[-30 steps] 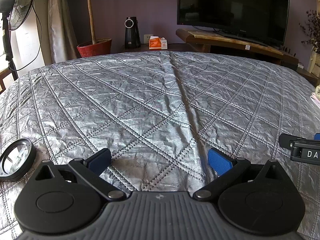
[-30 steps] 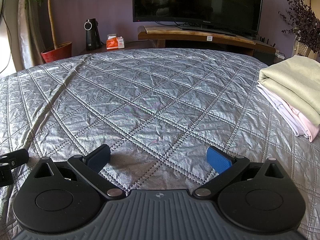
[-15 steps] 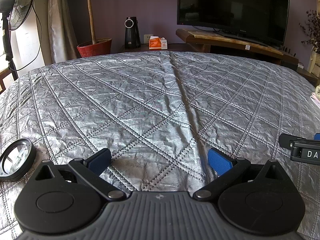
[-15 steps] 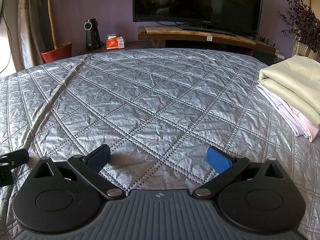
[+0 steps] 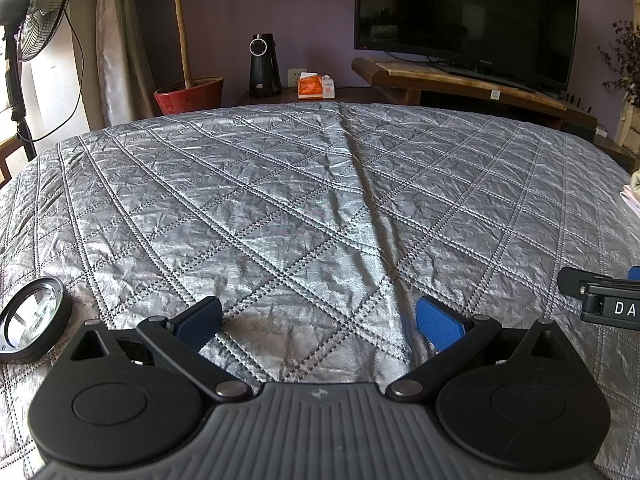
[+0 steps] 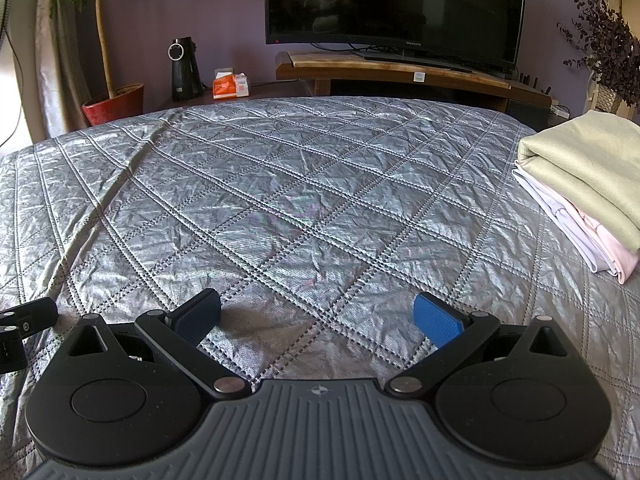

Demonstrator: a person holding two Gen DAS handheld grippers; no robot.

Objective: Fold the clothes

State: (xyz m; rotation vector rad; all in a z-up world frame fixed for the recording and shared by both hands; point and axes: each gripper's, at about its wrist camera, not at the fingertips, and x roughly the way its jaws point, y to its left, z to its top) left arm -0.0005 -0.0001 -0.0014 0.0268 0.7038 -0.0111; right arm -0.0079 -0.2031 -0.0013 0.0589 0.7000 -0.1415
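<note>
A stack of folded clothes (image 6: 584, 184), pale green on top of white and pink, lies at the right edge of the grey quilted bed (image 6: 304, 192). A sliver of it shows at the right edge of the left wrist view (image 5: 634, 190). My right gripper (image 6: 318, 318) is open and empty, low over the bed, well left of the stack. My left gripper (image 5: 320, 320) is open and empty, low over the bedspread (image 5: 304, 208). Each gripper shows at the edge of the other's view: the right one (image 5: 604, 300), the left one (image 6: 24, 320).
A round lens (image 5: 34, 320) lies on the bed left of my left gripper. Beyond the bed stand a TV (image 6: 394, 8) on a wooden stand, a potted tree (image 5: 188, 96), a black heater (image 5: 264, 66), a tissue box (image 5: 316, 86) and a fan (image 5: 36, 12).
</note>
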